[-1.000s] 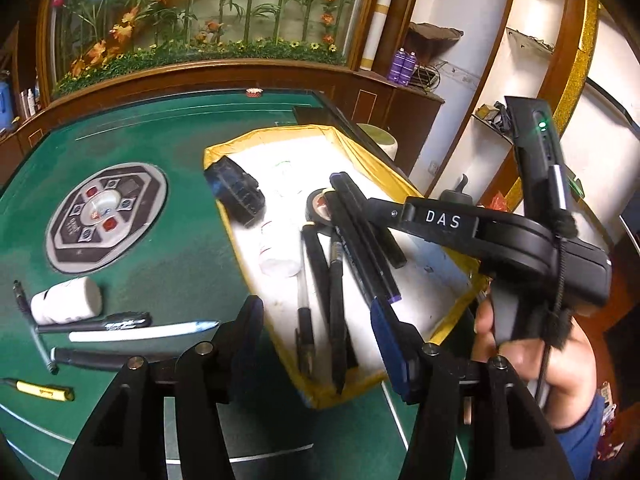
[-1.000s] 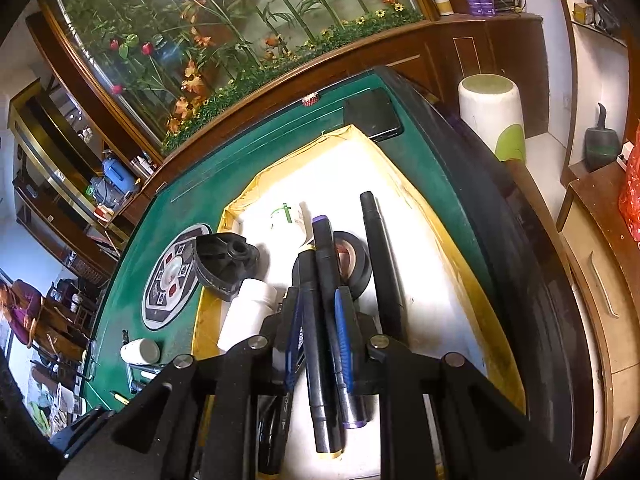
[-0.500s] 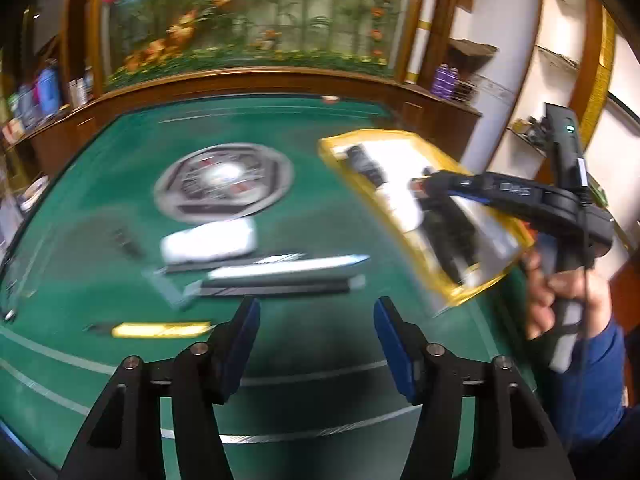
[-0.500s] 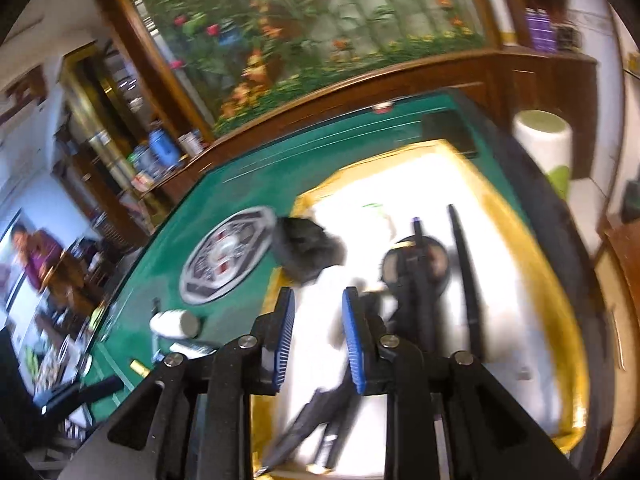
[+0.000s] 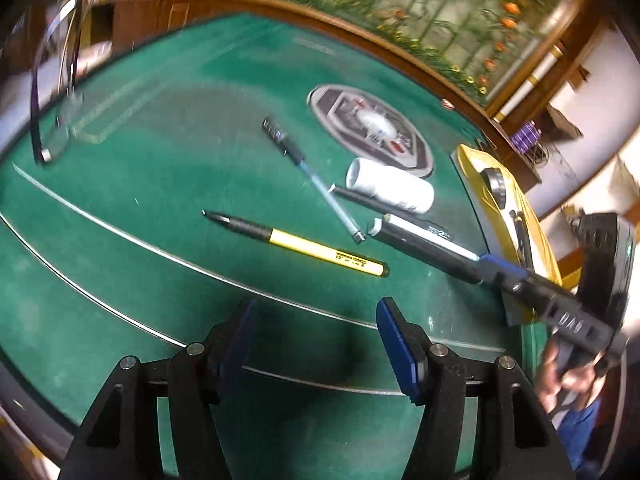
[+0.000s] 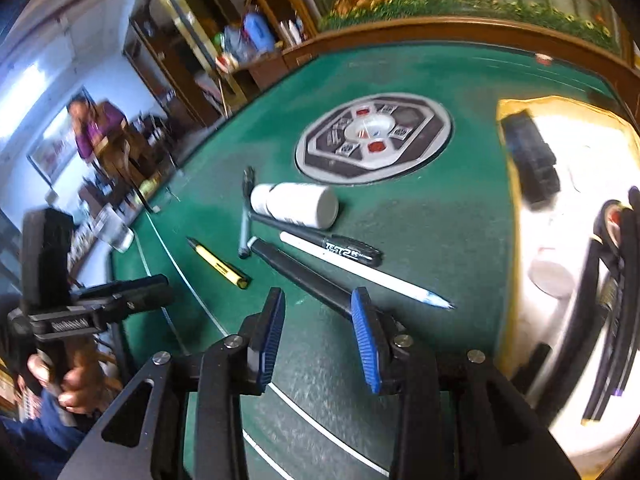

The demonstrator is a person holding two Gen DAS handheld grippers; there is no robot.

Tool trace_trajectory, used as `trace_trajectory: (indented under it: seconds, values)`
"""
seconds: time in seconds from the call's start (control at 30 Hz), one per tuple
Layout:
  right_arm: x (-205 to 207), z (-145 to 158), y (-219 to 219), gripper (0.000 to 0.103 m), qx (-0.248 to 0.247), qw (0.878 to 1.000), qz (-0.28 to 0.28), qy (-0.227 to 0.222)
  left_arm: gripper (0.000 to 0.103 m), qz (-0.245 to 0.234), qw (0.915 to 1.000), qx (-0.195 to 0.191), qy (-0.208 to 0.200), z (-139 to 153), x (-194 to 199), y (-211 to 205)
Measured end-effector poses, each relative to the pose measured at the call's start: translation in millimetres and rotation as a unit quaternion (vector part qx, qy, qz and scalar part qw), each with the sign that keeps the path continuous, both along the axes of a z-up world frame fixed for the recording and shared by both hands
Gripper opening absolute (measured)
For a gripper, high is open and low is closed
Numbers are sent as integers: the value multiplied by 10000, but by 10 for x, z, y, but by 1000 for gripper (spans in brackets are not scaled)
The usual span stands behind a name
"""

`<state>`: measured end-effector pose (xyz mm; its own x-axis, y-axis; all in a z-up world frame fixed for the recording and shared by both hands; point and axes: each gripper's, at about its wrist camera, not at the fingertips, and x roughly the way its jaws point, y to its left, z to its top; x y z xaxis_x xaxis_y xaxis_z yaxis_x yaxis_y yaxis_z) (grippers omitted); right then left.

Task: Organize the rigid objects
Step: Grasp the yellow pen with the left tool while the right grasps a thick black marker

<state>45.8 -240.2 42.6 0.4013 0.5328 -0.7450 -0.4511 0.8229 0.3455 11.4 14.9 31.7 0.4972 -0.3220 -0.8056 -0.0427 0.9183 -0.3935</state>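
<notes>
Left tongs (image 5: 314, 344) spread and empty above tabletop (image 5: 160, 184), right tongs (image 6: 318, 340) spread beside black pen (image 6: 304, 276), yellow pen (image 5: 296, 242) near white bottle (image 5: 390, 190)

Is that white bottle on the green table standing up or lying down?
Lying down. The white bottle rests on its side on the green table, its round end facing sideways, beside the pens.

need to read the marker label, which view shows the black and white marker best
Right wrist view: the black and white marker lies unobstructed, its printed label sharp. In the left wrist view the marker is more foreshortened, its print small, and the right gripper's tip covers its end.
</notes>
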Motion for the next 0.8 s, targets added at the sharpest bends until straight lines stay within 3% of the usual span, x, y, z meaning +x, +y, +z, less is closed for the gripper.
trace_trajectory:
  seconds: [0.27, 0.37, 0.43, 0.57, 0.6, 0.67, 0.7, 0.77, 0.8]
  values:
    - [67, -79, 59, 33, -282, 9995, -75, -119, 65, 567, 9968, -414, 374, -55, 316, 12]
    - [78, -92, 28, 33, -263, 9995, -93, -115, 65, 693, 9960, -357, 441, -56, 421, -10]
    - [89, -106, 37, 33, -306, 9994, -94, -139, 65, 640, 9966, -53, 510, -42, 477, -86]
    - [66, -115, 72, 33, -420, 9989, -47, -208, 40, 502, 9940, 829, 509, -42, 492, -218]
    - [64, -117, 76, 33, -414, 9989, -24, -197, 39, 400, 9935, 949, 478, -41, 482, -215]
    - [53, -123, 87, 33, -414, 9990, 27, -171, 36, 193, 9945, 918, 469, -42, 463, -163]
    - [43, -131, 98, 33, -422, 9990, 85, -151, 27, 103, 9946, 909, 493, -39, 441, -124]
    - [21, -153, 134, 33, -398, 9989, 242, -76, 6, 94, 9898, 1312, 544, -56, 399, -41]
    - [8, -159, 158, 33, -373, 9988, 327, -35, 6, 43, 9912, 1214, 533, -61, 367, 34]
